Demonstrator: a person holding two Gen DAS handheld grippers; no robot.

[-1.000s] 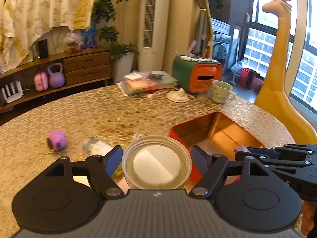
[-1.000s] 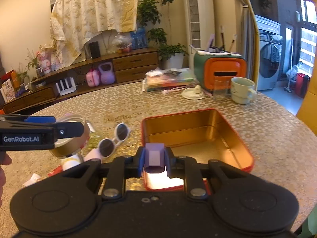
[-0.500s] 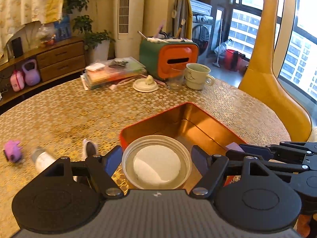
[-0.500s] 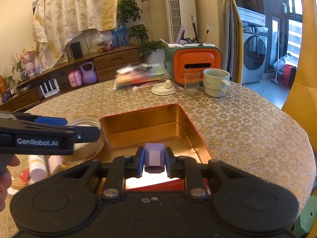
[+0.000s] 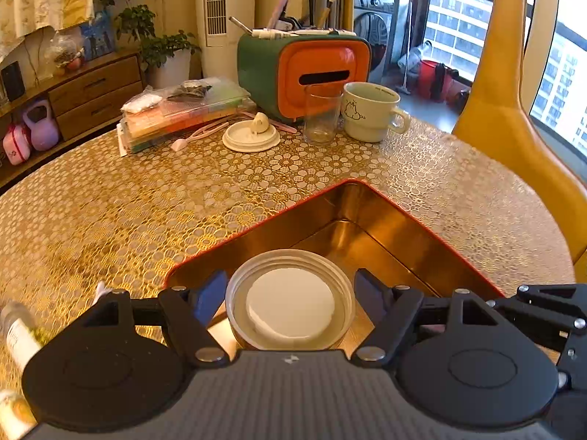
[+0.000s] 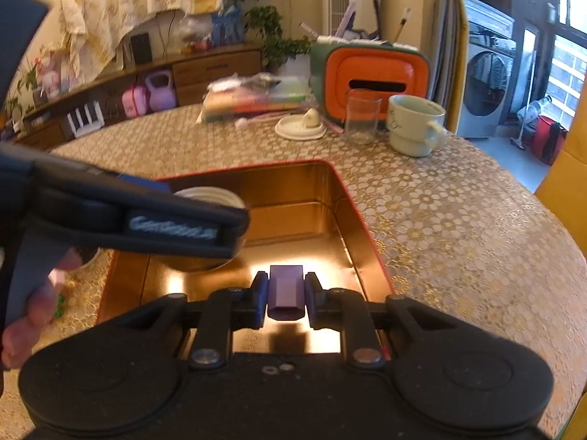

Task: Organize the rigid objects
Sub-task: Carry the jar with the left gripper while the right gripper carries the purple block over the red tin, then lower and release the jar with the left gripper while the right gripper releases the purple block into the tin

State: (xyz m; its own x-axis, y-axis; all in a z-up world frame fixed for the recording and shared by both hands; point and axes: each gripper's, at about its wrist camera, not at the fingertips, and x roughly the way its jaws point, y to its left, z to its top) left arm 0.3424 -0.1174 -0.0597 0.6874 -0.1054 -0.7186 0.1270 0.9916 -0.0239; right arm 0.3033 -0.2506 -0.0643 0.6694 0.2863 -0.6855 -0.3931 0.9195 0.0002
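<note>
Two grippers: you hold both over the tin [image 5: 389, 216], a red-rimmed, gold-lined box on the near part of the table [image 5: 146, 198].
Left gripper [image 5: 290, 299]: its fingers are closed against the sides of a round lid [image 5: 290, 304], which faces up at the camera with a white disc inside.
Right gripper [image 6: 285, 293]: its fingers are clamped on a small purple block [image 6: 285, 288], held over the tin's near end.
Where the things are: lid above the tin's left part, block above its near middle; neither looks to be resting on the floor yet, though height is hard to judge.
Risk, collision: your left gripper [image 6: 154, 220] crosses just beside the right one in the right view; lowering both together could knock them and shake a piece loose.
Risk, drop: letting go from a height could make the lid bounce or roll on the metal floor, or land on the rim.
Risk, crowding: if the lid lands first in the middle, the block may have to go on top of it.
Hidden: the lid's underside and most of the tin's near floor sit behind the gripper bodies.
Cut off: a small bottle [image 5: 18, 333] at the far left edge, only partly in frame.
Hard to make out: the left gripper is blurred in the right view, its lettering unreadable; glare on the tin floor hides anything lying there.
Far side: a mug [image 5: 370, 110], a glass [image 5: 322, 115] and an orange box [image 5: 323, 73] stand well apart from the work.
</note>
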